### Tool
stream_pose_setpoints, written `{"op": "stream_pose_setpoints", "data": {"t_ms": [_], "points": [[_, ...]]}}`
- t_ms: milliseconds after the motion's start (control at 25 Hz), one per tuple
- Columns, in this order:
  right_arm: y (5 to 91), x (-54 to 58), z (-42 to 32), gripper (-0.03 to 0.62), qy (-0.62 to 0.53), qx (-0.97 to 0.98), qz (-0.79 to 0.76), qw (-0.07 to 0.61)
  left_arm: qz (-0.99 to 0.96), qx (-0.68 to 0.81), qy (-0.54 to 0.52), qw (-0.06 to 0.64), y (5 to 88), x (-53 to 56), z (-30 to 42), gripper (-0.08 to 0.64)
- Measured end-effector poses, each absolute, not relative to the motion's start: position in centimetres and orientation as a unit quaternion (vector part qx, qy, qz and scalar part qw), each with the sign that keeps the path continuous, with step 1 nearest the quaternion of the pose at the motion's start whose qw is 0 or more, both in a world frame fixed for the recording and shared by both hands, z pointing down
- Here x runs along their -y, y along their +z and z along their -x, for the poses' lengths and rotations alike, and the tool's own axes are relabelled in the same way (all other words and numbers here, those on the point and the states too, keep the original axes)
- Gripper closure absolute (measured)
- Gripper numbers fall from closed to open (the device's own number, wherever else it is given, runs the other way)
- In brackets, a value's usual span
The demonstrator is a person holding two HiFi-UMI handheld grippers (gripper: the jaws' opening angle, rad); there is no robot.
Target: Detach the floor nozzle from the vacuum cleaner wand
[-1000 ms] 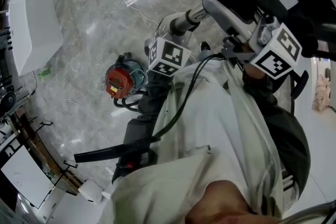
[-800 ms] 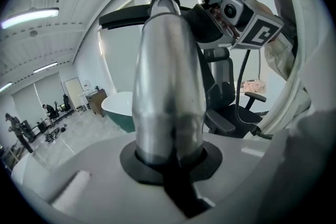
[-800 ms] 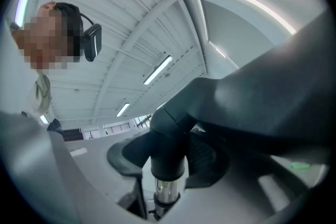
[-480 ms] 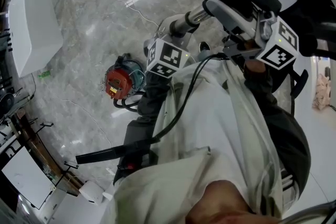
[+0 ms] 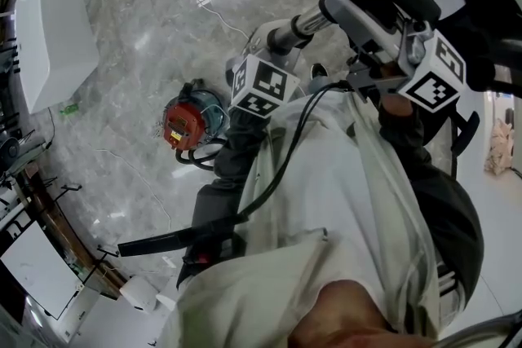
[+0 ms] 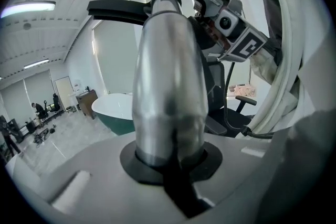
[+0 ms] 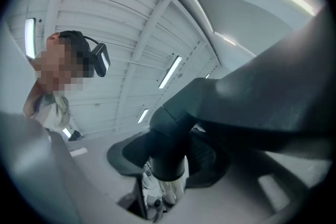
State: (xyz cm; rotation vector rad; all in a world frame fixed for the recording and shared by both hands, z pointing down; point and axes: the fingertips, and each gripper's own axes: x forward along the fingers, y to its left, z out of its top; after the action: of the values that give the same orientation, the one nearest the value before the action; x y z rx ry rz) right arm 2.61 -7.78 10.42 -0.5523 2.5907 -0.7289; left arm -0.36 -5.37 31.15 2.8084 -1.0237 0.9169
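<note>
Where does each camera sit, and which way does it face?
Left gripper view: on the left gripper, looking along the clamped wand to the floor nozzle; shirt shows.
Right gripper view: on the right gripper, tilted at the ceiling; person's head shows.
Head view: on the head, facing down at floor and vacuum body; shirt, both grippers show.
Shared: both gripper views see the floor nozzle.

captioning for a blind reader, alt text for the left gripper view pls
A silver vacuum wand stands clamped in the left gripper, filling the middle and running up to the dark floor nozzle. The right gripper holds the nozzle from the right; a white tub sits behind.
</note>
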Motion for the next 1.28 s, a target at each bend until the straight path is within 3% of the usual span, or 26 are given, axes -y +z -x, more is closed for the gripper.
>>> {"op": "stream_pose_setpoints", "data": {"t_ms": [240,680,920,1120,1280], "points": [[12.0,9.6,-4.3,0.417,-0.291,-0.900,0.256,0.198,-0.877,0.345,0.333,0.021,32.1,5.8,0.1,0.513],[10.9,6.8,-4.9,0.417,-0.247,-0.936,0.111,0.227,-0.918,0.273,0.288,-0.002,31.4,4.2,-1.8,0.511],[11.2,8.1,-4.3,0.418,-0.286,-0.915,0.199,0.205,-0.903,0.306,0.301,0.010,31.6,5.0,-1.0,0.513],[12.1,8.4,-4.2,0.417,-0.244,-0.911,0.297,0.151,-0.890,0.331,0.312,0.010,32.3,5.4,-0.4,0.514],[12.0,8.1,-3.9,0.417,-0.277,-0.914,0.238,0.179,-0.901,0.312,0.303,0.008,32.4,5.0,-0.7,0.514]]}}
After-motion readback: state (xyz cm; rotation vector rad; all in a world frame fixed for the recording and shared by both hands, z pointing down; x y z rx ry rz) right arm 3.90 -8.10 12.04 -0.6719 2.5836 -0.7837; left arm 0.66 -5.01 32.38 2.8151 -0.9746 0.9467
